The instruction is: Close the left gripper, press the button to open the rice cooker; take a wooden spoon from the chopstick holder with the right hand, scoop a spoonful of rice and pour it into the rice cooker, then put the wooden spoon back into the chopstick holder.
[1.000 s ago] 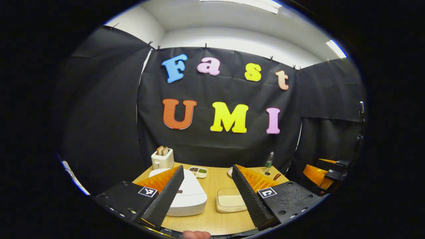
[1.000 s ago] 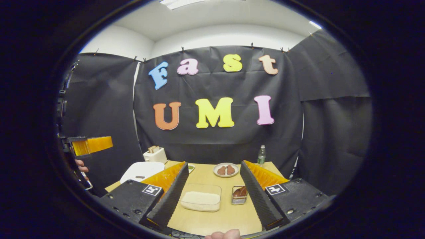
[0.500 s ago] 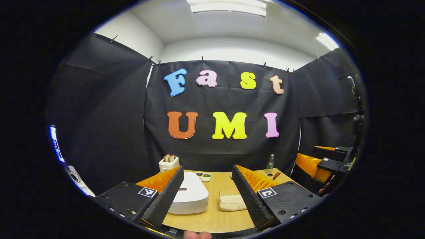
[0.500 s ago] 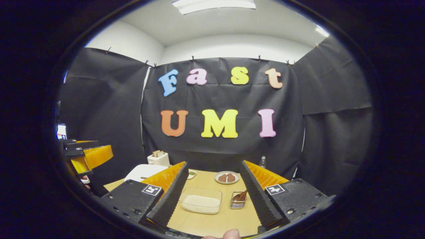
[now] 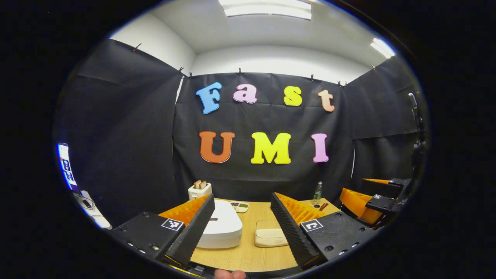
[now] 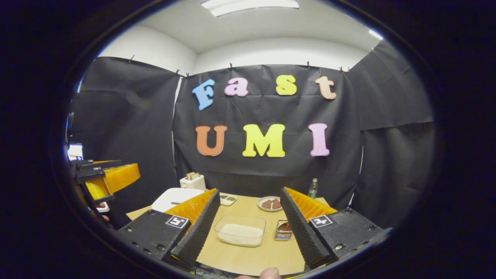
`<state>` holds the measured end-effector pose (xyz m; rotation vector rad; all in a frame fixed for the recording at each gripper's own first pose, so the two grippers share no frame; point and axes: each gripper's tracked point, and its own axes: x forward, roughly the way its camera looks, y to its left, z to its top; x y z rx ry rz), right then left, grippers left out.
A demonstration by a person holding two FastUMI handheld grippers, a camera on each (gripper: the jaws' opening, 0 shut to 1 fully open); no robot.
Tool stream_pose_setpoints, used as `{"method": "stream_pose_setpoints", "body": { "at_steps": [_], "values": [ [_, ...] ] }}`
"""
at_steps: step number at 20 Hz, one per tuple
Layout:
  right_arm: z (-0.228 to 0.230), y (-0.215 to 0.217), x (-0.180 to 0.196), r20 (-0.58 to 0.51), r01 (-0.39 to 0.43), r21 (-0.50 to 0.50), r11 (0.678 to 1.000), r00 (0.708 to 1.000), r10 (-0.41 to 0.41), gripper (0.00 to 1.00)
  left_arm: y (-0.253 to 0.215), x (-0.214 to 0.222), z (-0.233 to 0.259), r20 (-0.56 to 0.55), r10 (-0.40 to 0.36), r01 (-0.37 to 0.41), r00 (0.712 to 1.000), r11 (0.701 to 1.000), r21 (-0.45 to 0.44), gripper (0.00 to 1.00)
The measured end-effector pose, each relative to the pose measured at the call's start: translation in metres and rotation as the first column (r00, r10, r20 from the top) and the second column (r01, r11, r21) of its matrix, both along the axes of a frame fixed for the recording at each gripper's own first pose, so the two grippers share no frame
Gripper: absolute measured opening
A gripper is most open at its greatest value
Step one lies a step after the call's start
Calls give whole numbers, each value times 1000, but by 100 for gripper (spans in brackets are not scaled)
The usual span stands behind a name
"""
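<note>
we see left gripper (image 5: 242, 228) wide open, empty | right gripper (image 6: 250, 228) wide open, empty | rice cooker (image 5: 224, 228) lid down, 11 o'clock on desk (image 5: 248, 255)

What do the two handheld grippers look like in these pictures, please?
The left gripper and right gripper look alike: each has two long wedge-shaped fingers with finely ribbed inner faces, mounted on flat black blocks with visible screws. Each block carries a small square black-and-white marker. No cables or sleeves are visible.
</note>
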<state>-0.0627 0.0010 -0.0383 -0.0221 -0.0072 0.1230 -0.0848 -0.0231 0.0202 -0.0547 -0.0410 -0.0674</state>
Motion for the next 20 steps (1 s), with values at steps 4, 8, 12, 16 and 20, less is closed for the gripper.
{"method": "stream_pose_setpoints", "body": {
  "at_steps": [4,8,12,16,20],
  "values": [
    [1,2,1,-2,-6,7,1000,1000,6,98,3,-1,-6,-9,10,-10,1000,1000,23,94],
    [1,8,2,-6,-16,21,1000,1000,16,98,6,-3,-5,-5,13,-13,1000,999,32,94],
    [-1,15,5,-14,-30,15,999,999,31,98,14,-4,-9,-15,29,-28,999,999,37,94],
    [3,20,6,-6,-41,22,999,999,41,99,19,-2,-10,-19,36,-36,999,999,36,94],
    [3,24,9,-8,-53,18,998,999,53,98,20,-8,-9,-21,42,-42,999,999,24,94]
  ]
}}
